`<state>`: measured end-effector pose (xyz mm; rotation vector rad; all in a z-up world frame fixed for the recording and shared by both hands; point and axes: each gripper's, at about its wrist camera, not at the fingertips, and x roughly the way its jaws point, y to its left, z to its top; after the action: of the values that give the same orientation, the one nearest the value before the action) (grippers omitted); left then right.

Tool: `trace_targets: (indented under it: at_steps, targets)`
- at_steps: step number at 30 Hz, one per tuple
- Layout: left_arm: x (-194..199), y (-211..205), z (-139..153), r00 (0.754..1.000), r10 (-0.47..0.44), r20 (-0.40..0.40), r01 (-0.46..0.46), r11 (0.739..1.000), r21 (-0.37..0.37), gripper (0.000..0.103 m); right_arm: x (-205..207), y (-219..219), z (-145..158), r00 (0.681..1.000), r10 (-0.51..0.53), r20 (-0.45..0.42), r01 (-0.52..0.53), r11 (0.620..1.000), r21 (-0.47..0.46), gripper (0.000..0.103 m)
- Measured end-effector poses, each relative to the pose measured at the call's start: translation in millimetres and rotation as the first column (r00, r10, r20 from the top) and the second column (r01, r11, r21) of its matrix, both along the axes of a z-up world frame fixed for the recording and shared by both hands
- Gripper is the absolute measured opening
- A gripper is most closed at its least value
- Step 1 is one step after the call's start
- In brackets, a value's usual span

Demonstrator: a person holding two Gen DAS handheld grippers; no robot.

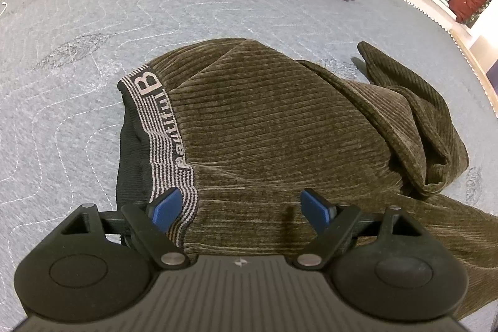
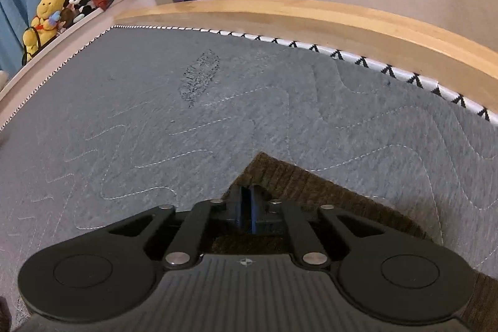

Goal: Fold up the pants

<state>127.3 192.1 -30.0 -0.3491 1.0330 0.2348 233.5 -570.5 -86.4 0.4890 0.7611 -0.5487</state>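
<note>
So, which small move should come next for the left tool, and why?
Probably lower the left tool and close it on the pants beside the striped waistband. It is open just above the fabric, holding nothing, while the right tool is already shut on a corner of the pants.

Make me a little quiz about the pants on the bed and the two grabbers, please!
1. True or false: the left gripper is open above the pants.
2. What is the right gripper pinching? A) red blanket B) pants C) teddy
3. Fill in: the big letter on the striped waistband is ___.

Key: 1 true; 2 B; 3 B.
</note>
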Motion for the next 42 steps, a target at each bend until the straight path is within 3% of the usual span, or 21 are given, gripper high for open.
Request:
trace_targets:
  at_steps: [1, 2, 4, 5, 7, 9, 11, 13, 15, 18, 20, 23, 25, 26, 28, 32, 34, 39, 42]
  targets:
    - [0.1, -0.3, 0.1, 1.0, 0.0, 0.0, 0.0, 1.0, -0.001, 0.088, 1.3, 3.4, 1.6, 1.0, 0.001, -0.003, -0.001, 1.0, -0.008, 0.021]
    - [0.2, -0.6, 0.2, 1.0, -0.001, 0.0, 0.001, 1.0, -0.001, 0.088, 2.5, 7.7, 3.6, 1.0, 0.007, -0.001, -0.007, 1.0, -0.009, 0.039]
    - [0.3, -0.7, 0.4, 1.0, 0.0, 0.0, 0.0, 1.0, -0.002, 0.088, 5.8, 16.6, 4.9, 0.999, 0.039, -0.003, -0.039, 0.999, 0.001, 0.059]
    - [0.5, -0.8, 0.7, 1.0, 0.0, 0.0, 0.0, 1.0, -0.004, 0.088, 9.8, 22.7, 3.4, 0.998, 0.062, -0.028, -0.062, 0.998, -0.013, 0.061]
    - [0.6, -1.2, 0.9, 1.0, 0.003, 0.001, -0.003, 1.0, -0.005, 0.088, 16.6, 33.1, -0.4, 0.993, 0.066, -0.095, -0.074, 0.994, -0.081, 0.054]
    - [0.6, -1.2, 1.3, 1.0, 0.004, 0.002, -0.004, 1.0, -0.006, 0.088, 19.3, 37.6, -1.5, 0.992, 0.024, -0.126, -0.039, 0.992, -0.12, 0.04]
    - [0.8, -0.9, 1.4, 1.0, 0.002, 0.001, -0.002, 1.0, -0.011, 0.088, 23.2, 42.1, -2.7, 0.989, 0.002, -0.151, -0.027, 0.986, -0.164, 0.02]
    - [1.0, -1.4, 1.6, 1.0, 0.002, 0.001, -0.002, 1.0, -0.01, 0.088, 25.1, 44.0, -5.3, 0.989, 0.005, -0.145, -0.033, 0.981, -0.19, 0.008]
    - [1.2, -1.8, 2.2, 1.0, 0.001, 0.001, -0.001, 1.0, -0.011, 0.088, 22.1, 40.7, -2.9, 0.996, -0.028, -0.079, 0.014, 0.985, -0.175, 0.006]
    - [1.4, -3.7, 3.1, 1.0, -0.004, 0.003, 0.004, 1.0, -0.012, 0.088, 15.3, 33.8, 12.2, 0.993, -0.036, 0.113, 0.055, 0.984, -0.168, 0.005]
    - [1.1, -5.5, 3.7, 1.0, -0.011, 0.005, 0.011, 1.0, -0.011, 0.088, 17.8, 34.9, 13.0, 0.982, 0.013, 0.186, 0.02, 0.984, -0.178, 0.005]
    - [0.5, -7.7, 4.3, 1.0, -0.022, 0.006, 0.022, 1.0, -0.012, 0.088, 31.2, 33.9, -9.8, 0.996, 0.038, 0.077, -0.028, 0.992, -0.126, 0.008]
    - [-0.6, -7.8, 5.9, 1.0, -0.025, 0.01, 0.025, 1.0, -0.018, 0.088, 23.5, 31.7, -15.7, 0.997, 0.034, 0.069, -0.026, 0.993, -0.115, 0.011]
    - [-1.7, -7.7, 7.6, 1.0, -0.025, 0.014, 0.025, 0.999, -0.02, 0.088, 19.0, 30.6, -10.6, 0.997, 0.04, 0.066, -0.031, 0.991, -0.132, 0.028]
    - [-3.7, -6.9, 10.2, 0.999, -0.026, 0.022, 0.026, 0.999, -0.022, 0.088, 5.3, 25.8, 4.8, 0.995, 0.006, 0.095, 0.011, 0.985, -0.172, 0.049]
    - [-9.4, -4.5, 14.3, 0.999, -0.026, 0.039, 0.028, 0.999, -0.033, 0.088, -35.5, 7.4, 35.7, 0.988, -0.09, 0.125, 0.124, 0.948, -0.295, 0.051]
    - [-11.9, -3.1, 15.6, 0.999, -0.027, 0.045, 0.029, 0.999, -0.037, 0.088, -58.8, -7.1, 43.2, 0.982, -0.146, 0.119, 0.176, 0.935, -0.309, 0.052]
    - [-16.2, 0.3, 17.0, 0.998, -0.024, 0.054, 0.027, 0.999, -0.039, 0.088, -118.2, -44.4, 41.6, 0.967, -0.251, 0.04, 0.254, 0.952, -0.169, 0.055]
    - [-18.6, 2.4, 17.1, 0.998, -0.021, 0.054, 0.023, 0.999, -0.042, 0.088, -140.3, -52.9, 28.2, 0.968, -0.249, -0.022, 0.248, 0.968, -0.035, 0.058]
